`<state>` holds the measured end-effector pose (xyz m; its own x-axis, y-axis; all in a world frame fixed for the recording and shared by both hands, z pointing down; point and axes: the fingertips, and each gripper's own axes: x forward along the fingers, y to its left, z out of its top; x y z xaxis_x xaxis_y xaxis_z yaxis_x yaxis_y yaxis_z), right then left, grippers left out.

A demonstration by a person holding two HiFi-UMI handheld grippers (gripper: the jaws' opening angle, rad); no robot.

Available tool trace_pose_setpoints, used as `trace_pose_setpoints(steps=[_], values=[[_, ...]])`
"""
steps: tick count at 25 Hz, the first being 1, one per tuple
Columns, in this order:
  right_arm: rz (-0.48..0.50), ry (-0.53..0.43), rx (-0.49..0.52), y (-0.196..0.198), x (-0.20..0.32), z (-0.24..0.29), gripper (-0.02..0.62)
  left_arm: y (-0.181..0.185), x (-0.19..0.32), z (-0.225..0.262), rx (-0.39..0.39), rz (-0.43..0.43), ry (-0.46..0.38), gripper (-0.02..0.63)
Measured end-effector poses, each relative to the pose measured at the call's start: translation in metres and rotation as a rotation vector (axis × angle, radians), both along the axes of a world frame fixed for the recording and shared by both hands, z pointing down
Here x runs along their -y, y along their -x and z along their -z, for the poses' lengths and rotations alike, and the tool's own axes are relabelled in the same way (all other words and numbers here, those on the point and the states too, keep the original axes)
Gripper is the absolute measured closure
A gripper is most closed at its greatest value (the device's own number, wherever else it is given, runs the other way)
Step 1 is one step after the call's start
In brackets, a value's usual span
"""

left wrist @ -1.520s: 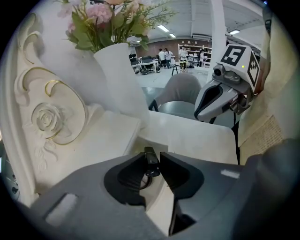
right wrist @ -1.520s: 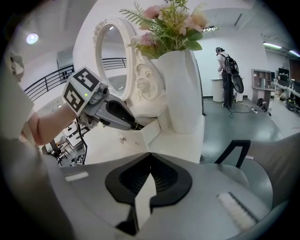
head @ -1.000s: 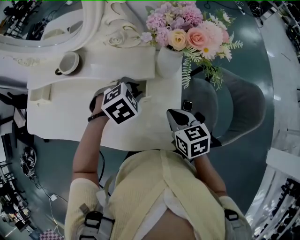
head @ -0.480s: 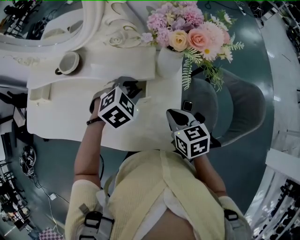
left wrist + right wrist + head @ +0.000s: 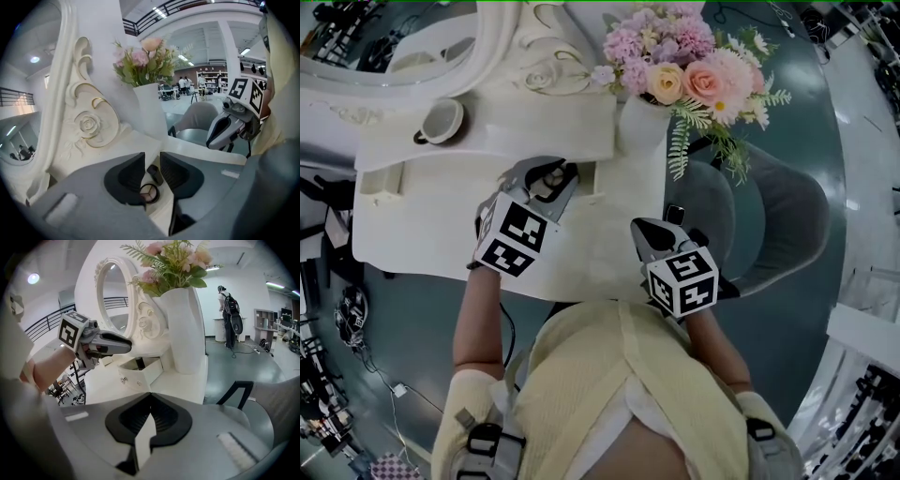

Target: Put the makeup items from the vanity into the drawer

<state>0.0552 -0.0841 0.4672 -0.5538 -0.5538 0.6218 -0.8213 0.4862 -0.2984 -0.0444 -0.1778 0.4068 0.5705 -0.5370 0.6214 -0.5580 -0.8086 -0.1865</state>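
The round compact (image 5: 149, 192) and a small dark case (image 5: 154, 174) lay in the open drawer (image 5: 143, 375) directly beyond the left tool (image 5: 152, 161), at 6 o'clock of its part-spread, just-narrowing, empty jaws; the right tool (image 5: 151, 397), pressed together on nothing, hung farther off by the bench (image 5: 422, 225) edge

The left gripper (image 5: 551, 176) hangs over the middle of the white vanity tabletop (image 5: 422, 230), its tip just beside the small open drawer (image 5: 585, 180); its jaws have just closed a little, and this high angle does not show whether anything sits between them. The right gripper (image 5: 643, 230) hovers at the tabletop's front right corner, well apart from the left one, with a grey chair (image 5: 773, 225) just past the right edge. A cup (image 5: 442, 120) stands toward the back left, and a white vase (image 5: 642, 124) of pink flowers (image 5: 694, 66) stands at the back right corner.
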Motion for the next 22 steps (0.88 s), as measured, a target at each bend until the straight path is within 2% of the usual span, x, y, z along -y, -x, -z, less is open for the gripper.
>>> trace_pose_setpoints(steps=[5, 12, 18, 22], values=[[0.019, -0.003, -0.002, 0.005, 0.000, 0.002, 0.592, 0.012, -0.004, 0.024, -0.146, 0.120, -0.052, 0.557], [0.048, -0.014, -0.003, 0.014, 0.001, 0.005, 0.591, 0.030, -0.012, 0.034, -0.225, 0.213, -0.067, 0.568], [0.062, -0.019, -0.004, 0.018, 0.001, 0.006, 0.592, 0.050, -0.017, 0.040, -0.332, 0.342, -0.043, 0.600], [0.065, -0.024, -0.004, 0.018, 0.001, 0.009, 0.591, 0.059, -0.027, 0.040, -0.400, 0.377, -0.019, 0.600]])
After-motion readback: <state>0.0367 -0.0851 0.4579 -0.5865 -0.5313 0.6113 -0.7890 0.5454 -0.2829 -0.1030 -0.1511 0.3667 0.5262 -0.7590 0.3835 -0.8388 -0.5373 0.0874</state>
